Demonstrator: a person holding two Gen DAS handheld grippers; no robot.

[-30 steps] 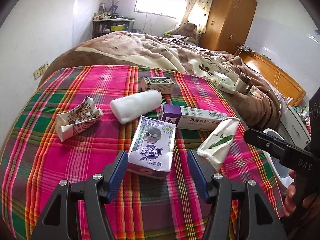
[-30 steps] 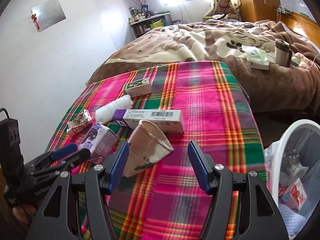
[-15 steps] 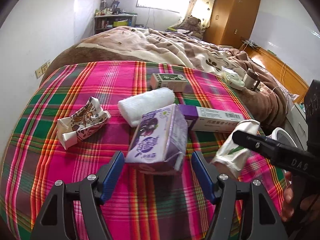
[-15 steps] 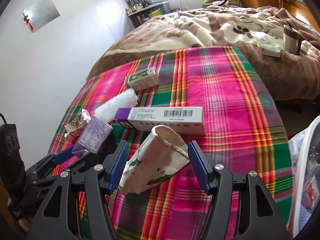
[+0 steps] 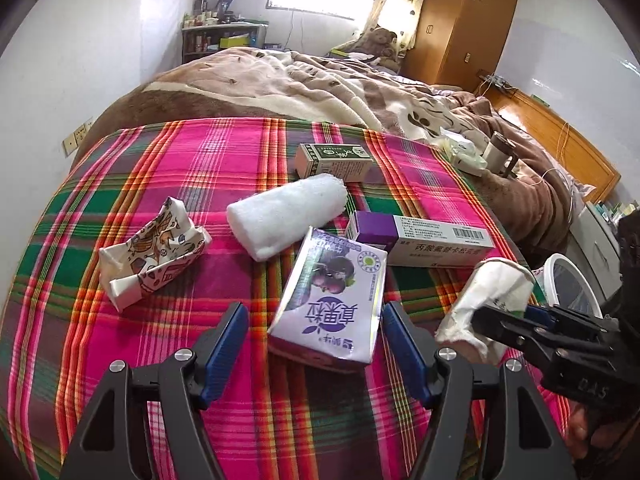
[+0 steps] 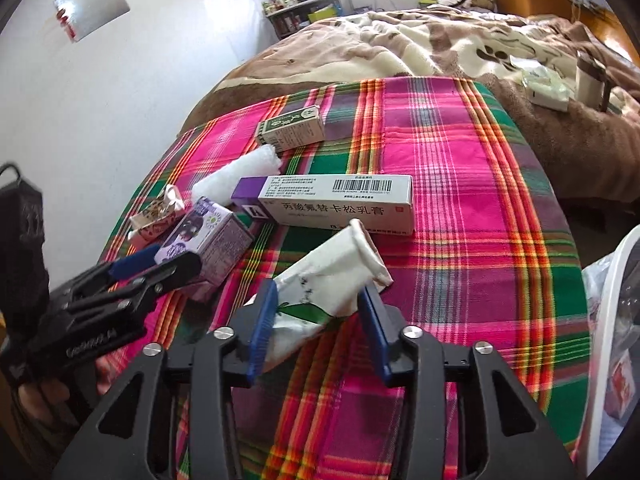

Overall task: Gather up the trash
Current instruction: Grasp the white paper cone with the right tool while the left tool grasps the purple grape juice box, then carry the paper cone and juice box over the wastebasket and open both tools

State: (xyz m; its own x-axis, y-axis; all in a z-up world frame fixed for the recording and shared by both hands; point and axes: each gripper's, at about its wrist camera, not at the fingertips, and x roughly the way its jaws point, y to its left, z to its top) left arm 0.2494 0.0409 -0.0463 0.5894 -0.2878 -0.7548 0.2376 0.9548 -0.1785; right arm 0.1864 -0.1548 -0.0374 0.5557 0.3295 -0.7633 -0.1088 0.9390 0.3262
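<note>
A purple drink carton [image 5: 332,300] lies on the plaid cloth [image 5: 168,184] between the open blue-padded fingers of my left gripper [image 5: 316,340], without touching them. It also shows in the right wrist view [image 6: 208,240]. My right gripper [image 6: 316,320] has closed in around a crushed white paper cup with a green leaf print [image 6: 328,280], with both pads at its sides. The cup also shows in the left wrist view [image 5: 488,300]. A crumpled patterned wrapper [image 5: 152,252], a white rolled towel [image 5: 288,212], a purple-and-white medicine box [image 5: 420,236] and a green box [image 5: 332,160] also lie on the cloth.
A white bin with a bag liner [image 6: 612,344] stands past the cloth's right edge and holds some trash. Behind the cloth is a bed with a brown blanket [image 5: 320,84], a tissue pack [image 5: 464,152] and a flask [image 5: 500,152]. The white wall is on the left.
The purple carton has dropped back flat on the cloth after tipping up. My right gripper has moved forward and narrowed around the paper cup.
</note>
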